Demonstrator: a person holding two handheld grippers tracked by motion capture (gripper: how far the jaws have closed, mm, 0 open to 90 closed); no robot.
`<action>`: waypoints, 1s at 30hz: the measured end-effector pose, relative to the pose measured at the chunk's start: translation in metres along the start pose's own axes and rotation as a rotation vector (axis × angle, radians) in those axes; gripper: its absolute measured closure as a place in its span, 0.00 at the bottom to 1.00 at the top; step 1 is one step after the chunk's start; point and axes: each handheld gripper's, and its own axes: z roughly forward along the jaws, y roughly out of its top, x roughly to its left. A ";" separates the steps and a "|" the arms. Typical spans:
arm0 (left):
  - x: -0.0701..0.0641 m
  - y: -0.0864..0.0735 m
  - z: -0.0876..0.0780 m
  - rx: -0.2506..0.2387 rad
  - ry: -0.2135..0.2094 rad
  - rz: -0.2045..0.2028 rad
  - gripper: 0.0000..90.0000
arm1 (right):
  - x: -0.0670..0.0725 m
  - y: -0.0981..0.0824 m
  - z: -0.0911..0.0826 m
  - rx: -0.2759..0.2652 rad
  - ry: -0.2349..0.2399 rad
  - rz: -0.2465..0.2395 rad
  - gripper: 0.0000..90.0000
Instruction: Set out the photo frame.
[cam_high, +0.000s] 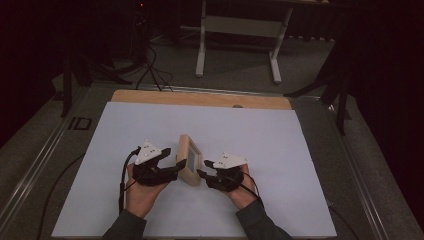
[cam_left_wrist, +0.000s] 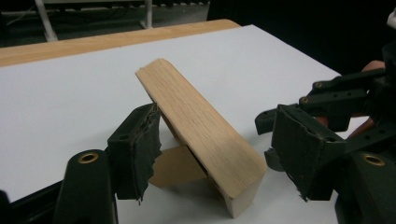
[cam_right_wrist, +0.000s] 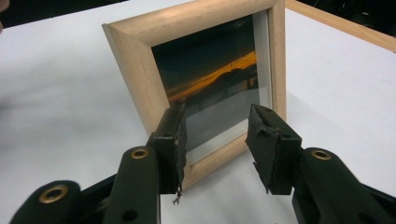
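Note:
A small light-wood picture frame (cam_high: 189, 159) stands upright on the white tabletop (cam_high: 260, 135), propped on its back stand (cam_left_wrist: 173, 167). My left gripper (cam_high: 171, 162) is at the frame's back, and its open jaws straddle the frame's top rail (cam_left_wrist: 201, 126); the left pad lies close to the wood and a gap shows at the right pad. My right gripper (cam_high: 202, 168) faces the glass front, which shows a sunset photo (cam_right_wrist: 210, 79). Its jaws (cam_right_wrist: 217, 135) stand open just short of the frame's lower rail (cam_right_wrist: 215, 158), with nothing pressed between the pads.
A wooden strip (cam_high: 200, 98) runs along the table's far edge. Beyond it on the floor are a white metal stand (cam_high: 239, 27), dark tripod legs (cam_high: 67, 80) and cables (cam_high: 150, 70). Bare white surface lies on all sides of the frame.

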 end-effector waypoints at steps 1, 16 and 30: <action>0.000 0.000 0.001 0.003 0.003 -0.001 0.35 | 0.000 0.000 -0.001 -0.001 -0.001 -0.004 0.63; -0.007 -0.010 0.021 0.065 0.002 -0.001 0.34 | -0.008 0.008 -0.014 -0.054 -0.033 0.014 0.61; -0.006 -0.016 0.031 0.102 -0.015 -0.038 0.42 | -0.010 0.013 -0.020 -0.078 -0.047 0.015 0.60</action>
